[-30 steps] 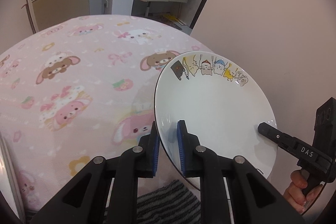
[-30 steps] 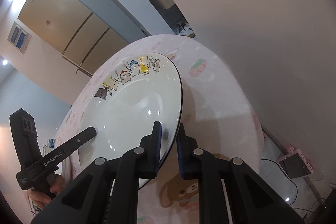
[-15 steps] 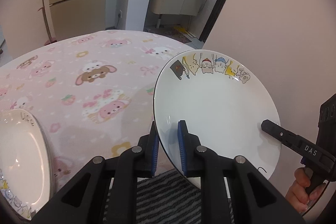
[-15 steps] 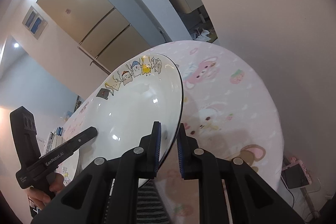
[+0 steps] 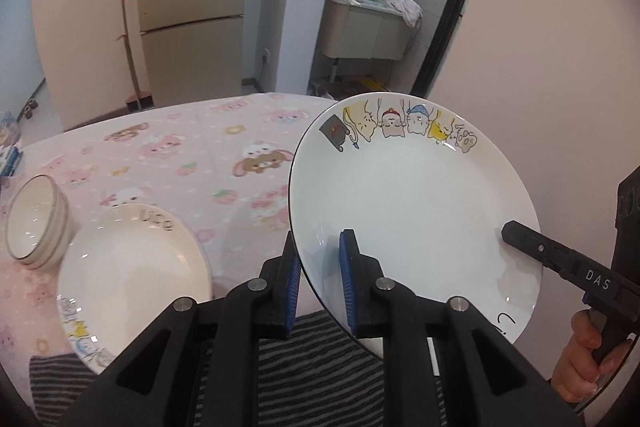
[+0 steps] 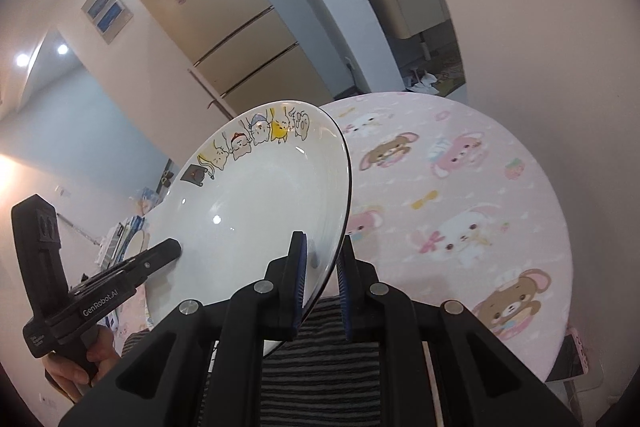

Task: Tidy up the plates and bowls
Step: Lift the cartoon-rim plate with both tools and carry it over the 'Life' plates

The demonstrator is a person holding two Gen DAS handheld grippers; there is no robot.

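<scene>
The cartoon-cat plate point(image 5: 416, 211) is held off the desk point(image 5: 208, 147), tilted, by both tools at once. The left tool point(image 5: 320, 267) is clamped on its near-left rim, one blue pad on the face, the other behind. The right tool point(image 6: 320, 267) is clamped on the opposite rim in the same way. On the desk to the left lie a second plate point(image 5: 132, 267) and, just beside it, a tilted bowl point(image 5: 36, 223).

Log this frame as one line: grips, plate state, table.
left gripper: shut on cartoon plate rim | right gripper: shut on opposite rim | plate: held tilted above table | on table: second plate, bowl
</scene>
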